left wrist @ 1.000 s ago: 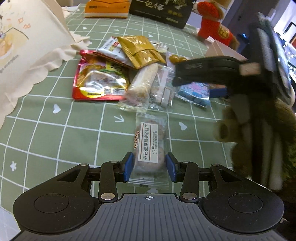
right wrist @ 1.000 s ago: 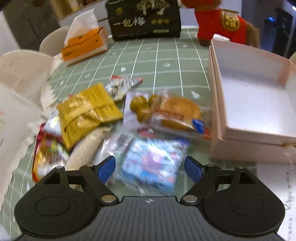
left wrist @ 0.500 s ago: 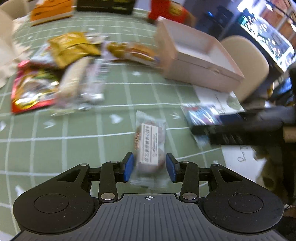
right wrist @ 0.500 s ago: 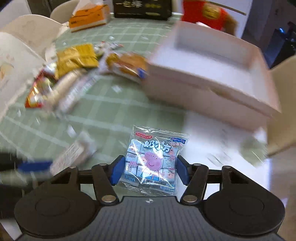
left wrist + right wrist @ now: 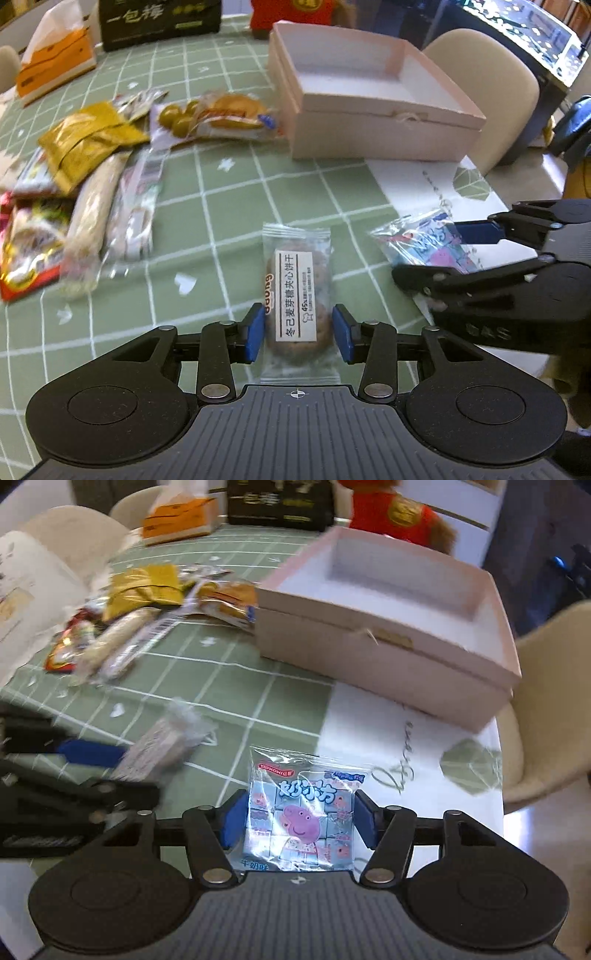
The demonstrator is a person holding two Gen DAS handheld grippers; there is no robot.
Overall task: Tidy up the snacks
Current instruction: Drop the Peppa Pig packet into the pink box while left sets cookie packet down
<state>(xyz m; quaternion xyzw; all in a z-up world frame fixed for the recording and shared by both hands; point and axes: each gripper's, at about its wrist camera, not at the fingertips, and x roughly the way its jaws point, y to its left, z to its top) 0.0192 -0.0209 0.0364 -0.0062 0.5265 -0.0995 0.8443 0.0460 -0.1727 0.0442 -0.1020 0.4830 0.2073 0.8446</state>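
Both tongs are loaded: left gripper [image 5: 298, 333] clamps a biscuit packet [image 5: 295, 295], right gripper [image 5: 300, 821] a blue milk-cube bag [image 5: 301, 812], both just short of the pink box [image 5: 369, 122], which looks empty. Snack pile [image 5: 92, 177] left of it remains.

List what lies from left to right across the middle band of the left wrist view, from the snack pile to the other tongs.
Red snack packet → pale long bar → clear-wrapped biscuit packet held in the left tongs → blue cartoon candy bag → right tongs gripping it.
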